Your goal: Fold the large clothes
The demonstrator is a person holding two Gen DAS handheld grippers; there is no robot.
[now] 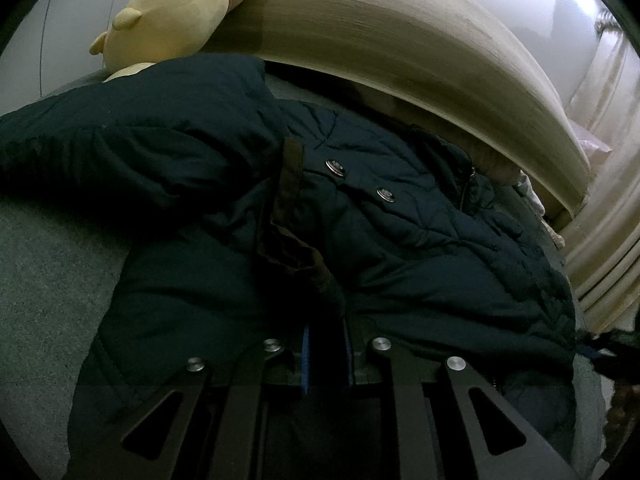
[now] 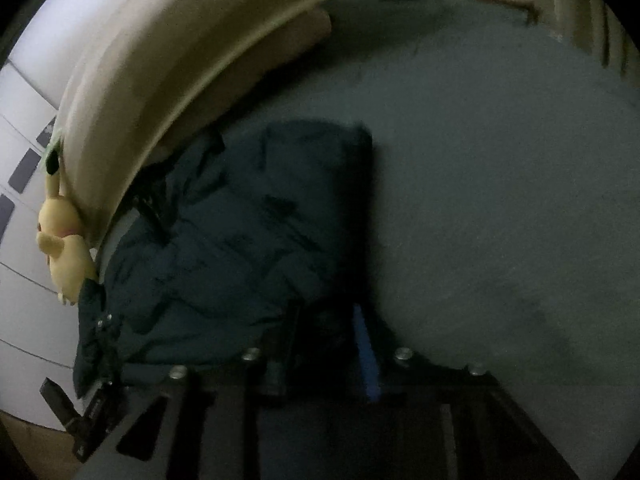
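A dark navy quilted jacket (image 1: 420, 240) lies spread on a grey bed cover (image 1: 48, 264), with two metal snaps (image 1: 335, 168) and a brown trim strip (image 1: 289, 184) showing. My left gripper (image 1: 328, 360) sits at the jacket's near hem, its blue pads close together with dark fabric pinched between them. The right wrist view is blurred. In it the jacket (image 2: 240, 240) lies left of centre, and its near right corner fills the gap between the fingers of my right gripper (image 2: 324, 348). Whether those pads press on the cloth cannot be made out.
A beige padded headboard (image 1: 400, 48) curves behind the jacket, also visible as the headboard (image 2: 160, 60) in the right wrist view. A yellow plush toy (image 1: 172, 12) leans on it at the left. Bare grey bed cover (image 2: 500, 200) stretches to the right of the jacket.
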